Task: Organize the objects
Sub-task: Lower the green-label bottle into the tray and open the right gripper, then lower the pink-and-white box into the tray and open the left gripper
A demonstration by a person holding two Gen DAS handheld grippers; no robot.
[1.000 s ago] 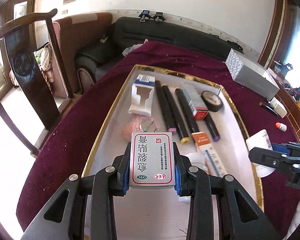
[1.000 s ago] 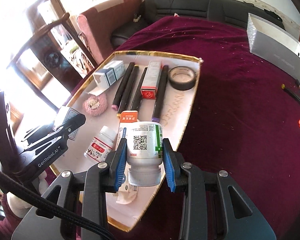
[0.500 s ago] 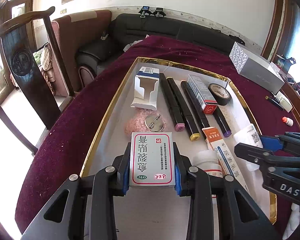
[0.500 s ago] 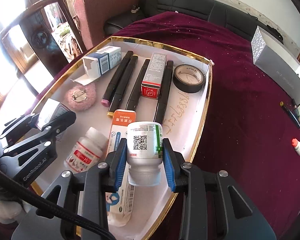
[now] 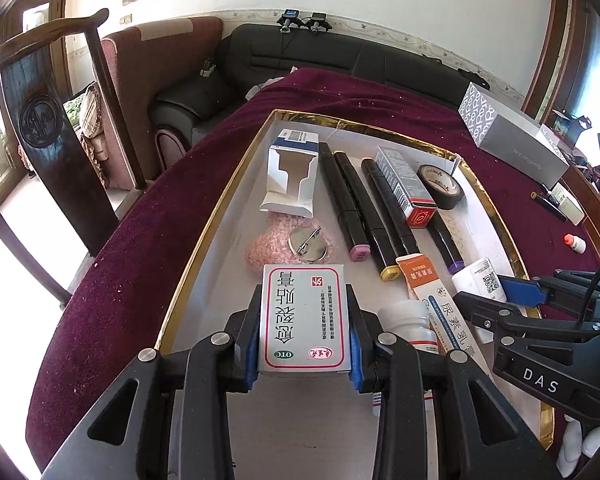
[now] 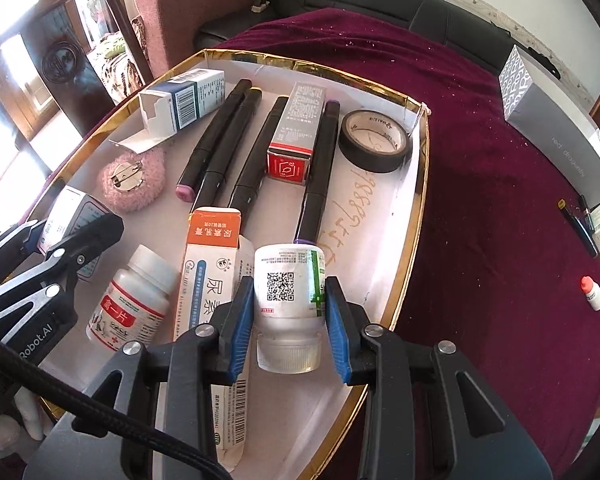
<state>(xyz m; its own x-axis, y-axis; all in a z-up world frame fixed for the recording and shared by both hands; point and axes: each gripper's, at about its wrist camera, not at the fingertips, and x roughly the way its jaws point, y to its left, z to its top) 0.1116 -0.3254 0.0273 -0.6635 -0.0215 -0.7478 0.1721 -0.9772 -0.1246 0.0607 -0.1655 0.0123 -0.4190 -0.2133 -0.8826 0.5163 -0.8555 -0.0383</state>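
My left gripper [image 5: 304, 336] is shut on a silver medicine box with a red border [image 5: 303, 316] and holds it over the near left part of the gold-rimmed tray [image 5: 204, 236]. My right gripper [image 6: 287, 316] is shut on a white pill bottle with a QR code [image 6: 288, 292], cap toward me, over the tray's near right part [image 6: 414, 216]. In the tray lie a red-labelled white bottle [image 6: 134, 300], an orange-and-white carton [image 6: 208, 280], several black markers [image 6: 220, 140], a red-ended box [image 6: 296, 136], a tape roll [image 6: 374, 140], a pink brooch [image 6: 134, 178] and an open blue-and-white box [image 6: 180, 100].
The tray sits on a maroon cloth [image 6: 500, 200]. A grey box [image 6: 556, 124], a pen [image 6: 580, 228] and a small red-capped bottle [image 6: 592, 292] lie to the right. A wooden chair [image 5: 40, 128] and a dark sofa [image 5: 340, 60] stand beyond the table.
Both grippers have moved forward over the tray, each holding its object. The right gripper with the bottle has come in from the tray's right edge toward the carton.
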